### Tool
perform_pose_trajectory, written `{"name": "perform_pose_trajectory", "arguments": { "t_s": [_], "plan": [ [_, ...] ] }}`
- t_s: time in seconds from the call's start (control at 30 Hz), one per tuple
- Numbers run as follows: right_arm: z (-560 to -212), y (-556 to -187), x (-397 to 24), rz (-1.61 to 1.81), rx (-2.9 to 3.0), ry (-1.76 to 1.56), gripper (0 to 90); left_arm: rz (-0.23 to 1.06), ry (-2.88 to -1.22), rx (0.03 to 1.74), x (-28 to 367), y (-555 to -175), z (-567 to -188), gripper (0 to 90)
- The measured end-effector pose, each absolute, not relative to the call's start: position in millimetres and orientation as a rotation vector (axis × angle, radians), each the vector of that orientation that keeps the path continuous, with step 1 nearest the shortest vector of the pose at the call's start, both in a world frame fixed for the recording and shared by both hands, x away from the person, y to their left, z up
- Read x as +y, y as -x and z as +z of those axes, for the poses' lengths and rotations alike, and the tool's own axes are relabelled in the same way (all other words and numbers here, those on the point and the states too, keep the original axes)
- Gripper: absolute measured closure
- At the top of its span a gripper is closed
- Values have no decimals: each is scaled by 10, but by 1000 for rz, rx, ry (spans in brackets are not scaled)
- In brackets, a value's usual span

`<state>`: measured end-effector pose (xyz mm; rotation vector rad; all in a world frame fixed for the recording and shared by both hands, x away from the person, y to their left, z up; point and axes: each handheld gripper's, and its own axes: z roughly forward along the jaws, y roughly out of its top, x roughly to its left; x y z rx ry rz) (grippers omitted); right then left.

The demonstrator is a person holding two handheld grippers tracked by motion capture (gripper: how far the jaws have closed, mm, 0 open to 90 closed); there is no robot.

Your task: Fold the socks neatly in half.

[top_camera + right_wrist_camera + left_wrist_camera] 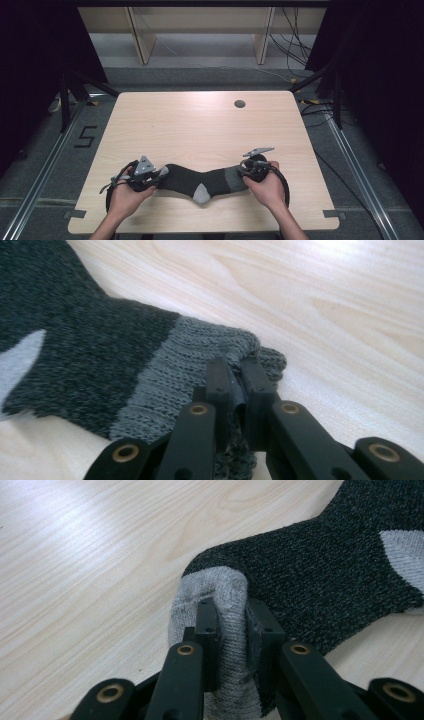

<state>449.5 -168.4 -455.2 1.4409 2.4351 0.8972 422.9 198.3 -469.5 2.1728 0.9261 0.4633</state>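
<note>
A dark grey sock [200, 181] with a light grey heel patch lies stretched across the near part of the wooden table [200, 125]. My left gripper [161, 173] is shut on its light grey toe end [225, 587]; the fabric is pinched between the pads [206, 625]. My right gripper [243, 171] is shut on the ribbed grey cuff [200, 347], whose folded edge is squeezed between the jaws. A hand holds each gripper at the table's near edge.
A round cable hole [239, 104] sits near the table's far right. Wooden legs and loose cables [292, 45] stand on the floor beyond the table. Dark curtains hang on both sides.
</note>
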Motion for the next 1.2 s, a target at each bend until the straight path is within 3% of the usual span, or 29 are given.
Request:
{"name": "perform_pose_trajectory", "arguments": {
  "t_s": [0.33, 0.9, 1.0, 1.07, 1.1, 1.2],
  "plan": [
    [-4291, -4363, -1712, 935, 2415, -1421, 862, 463, -2150, 923, 1945, -4220, -4609, 782],
    [-4572, -4495, -1718, 816, 2418, -1369, 852, 452, -2216, 909, 1911, -4273, -4723, 767],
    [-4606, -4499, -1715, 808, 2410, -1373, 837, 441, -2218, 913, 1924, -4275, -4723, 714],
    [-4607, -4493, -1707, 792, 2417, -1352, 811, 448, -2143, 932, 1926, -4266, -4692, 594],
    [-4602, -4493, -1705, 794, 2415, -1348, 789, 435, -2103, 942, 1937, -4253, -4652, 537],
    [-4576, -4487, -1717, 781, 2420, -1333, 685, 444, -2003, 969, 2003, -4231, -4516, 485]
  ]
}}
